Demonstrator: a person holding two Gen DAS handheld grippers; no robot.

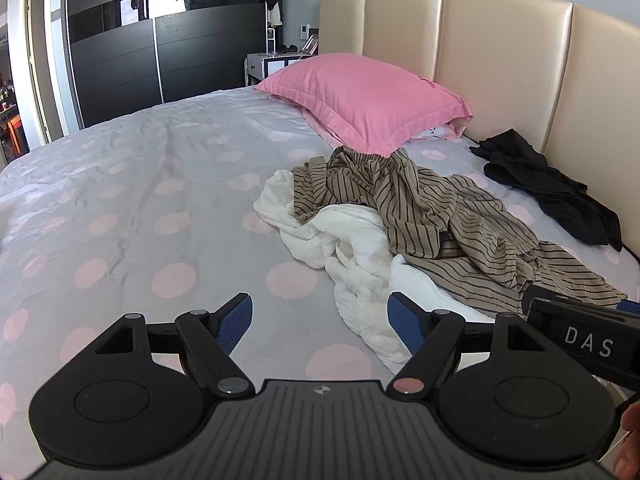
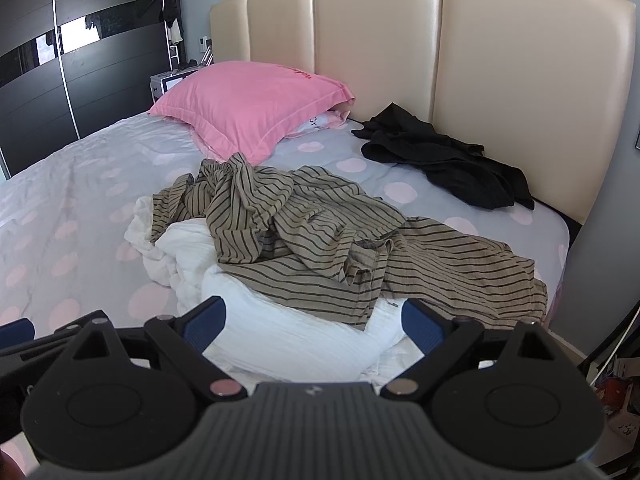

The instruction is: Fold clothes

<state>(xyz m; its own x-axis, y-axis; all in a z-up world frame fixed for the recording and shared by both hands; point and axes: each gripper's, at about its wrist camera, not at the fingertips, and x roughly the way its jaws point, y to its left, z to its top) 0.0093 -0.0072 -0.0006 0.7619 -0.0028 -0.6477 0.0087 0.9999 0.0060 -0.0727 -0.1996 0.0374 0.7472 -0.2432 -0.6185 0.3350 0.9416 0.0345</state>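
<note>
- The left gripper (image 1: 320, 324) has its jaws spread wide and holds nothing; its blue pads (image 1: 236, 322) hang above the bed sheet (image 1: 140, 200), clear of the cloth.
- The right pad of that gripper lies over the near edge of the white garment (image 1: 352, 248) in the left wrist view; whether it touches I cannot tell.
- The right gripper (image 2: 312, 326) is likewise wide open and empty, tilted down over the white garment (image 2: 288, 332), which fills the gap between its pads.
- At the right edge of the left wrist view shows the body of the right gripper, marked "DAS", and part of a hand (image 1: 630, 444).
- The striped shirt (image 2: 320, 240), tan with dark lines, lies crumpled on top of the white garment, spreading toward the right side of the bed.
- A black garment (image 2: 448, 160) lies apart from that heap, near the headboard (image 2: 400, 60).
- A pink pillow (image 2: 248, 104) rests at the head of the bed, just behind the striped shirt.
- The sheet is grey with pink dots.
- A dark wardrobe (image 1: 160, 40) stands beyond the far side of the bed.
</note>
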